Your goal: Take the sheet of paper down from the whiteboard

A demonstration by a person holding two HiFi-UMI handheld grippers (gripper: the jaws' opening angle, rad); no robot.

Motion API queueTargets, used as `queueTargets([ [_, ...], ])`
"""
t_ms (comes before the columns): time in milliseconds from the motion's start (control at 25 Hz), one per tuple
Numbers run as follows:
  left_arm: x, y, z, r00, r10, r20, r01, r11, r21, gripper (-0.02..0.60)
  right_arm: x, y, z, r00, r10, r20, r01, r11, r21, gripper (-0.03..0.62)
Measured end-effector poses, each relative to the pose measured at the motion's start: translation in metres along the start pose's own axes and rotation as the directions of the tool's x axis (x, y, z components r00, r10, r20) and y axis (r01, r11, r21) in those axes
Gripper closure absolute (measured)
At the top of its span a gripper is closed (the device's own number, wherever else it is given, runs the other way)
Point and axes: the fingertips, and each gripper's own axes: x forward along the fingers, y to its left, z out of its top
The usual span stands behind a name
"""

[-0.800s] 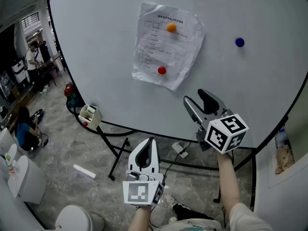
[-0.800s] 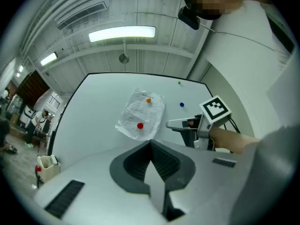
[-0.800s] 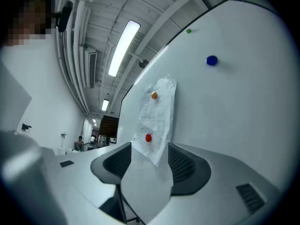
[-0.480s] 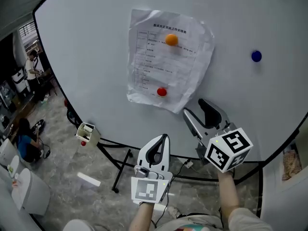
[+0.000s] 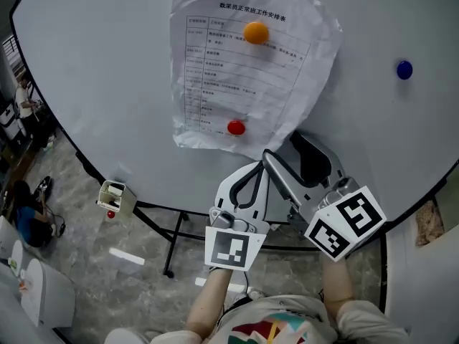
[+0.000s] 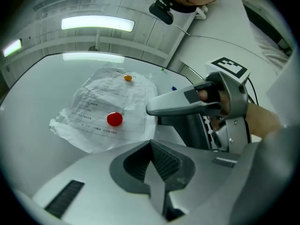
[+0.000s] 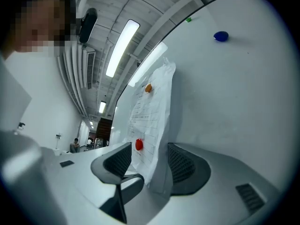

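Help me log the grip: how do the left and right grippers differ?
The left gripper has jaws shut and empty; the right gripper has them open around the lower edge of the paper. The left sits below the paper; the right reaches its corner. Both point up at the whiteboard.

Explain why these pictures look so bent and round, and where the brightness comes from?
Head view: a wide lens bows the whiteboard edge, yet the sheet of paper is sharp. Left gripper view: dark rounded corners, and a glaring ceiling light mirrored on the whiteboard. Right gripper view: the same curving, and the sheet's near edge is soft.
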Motion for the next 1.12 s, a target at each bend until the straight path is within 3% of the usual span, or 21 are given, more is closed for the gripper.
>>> queueTargets([
  [200, 0.011, 0.009, -0.003, 0.998, -0.056, -0.004, 0.056, 0.998, -0.039, 0.538, -0.006, 0.01, 0.008, 1.0, -0.002, 0.019, 0.002, 1.0, -0.023, 0.367],
  [400, 0.017, 0.015, 0.003, 0.996, -0.081, 0.046, 0.085, 0.993, -0.088, 0.538, -0.001, 0.007, 0.001, 1.0, -0.014, -0.021, 0.013, 0.998, -0.058, 0.367],
  [760, 0.016, 0.017, 0.001, 0.992, -0.11, 0.06, 0.118, 0.984, -0.137, 0.538, 0.001, 0.002, -0.036, 0.997, -0.015, -0.079, 0.016, 1.0, 0.01, 0.369],
  [800, 0.016, 0.017, 0.0, 0.992, -0.111, 0.059, 0.118, 0.984, -0.135, 0.538, 0.001, 0.001, -0.038, 0.997, -0.011, -0.074, 0.013, 1.0, 0.028, 0.381],
  [920, 0.017, 0.017, 0.0, 0.991, -0.118, 0.06, 0.125, 0.983, -0.134, 0.538, 0.001, -0.006, -0.042, 0.999, -0.014, -0.04, 0.018, 0.995, 0.098, 0.498],
  [1120, 0.013, 0.02, 0.002, 0.992, -0.109, 0.07, 0.119, 0.982, -0.145, 0.538, 0.003, -0.015, -0.053, 0.998, -0.039, -0.053, 0.045, 0.992, 0.121, 0.547],
])
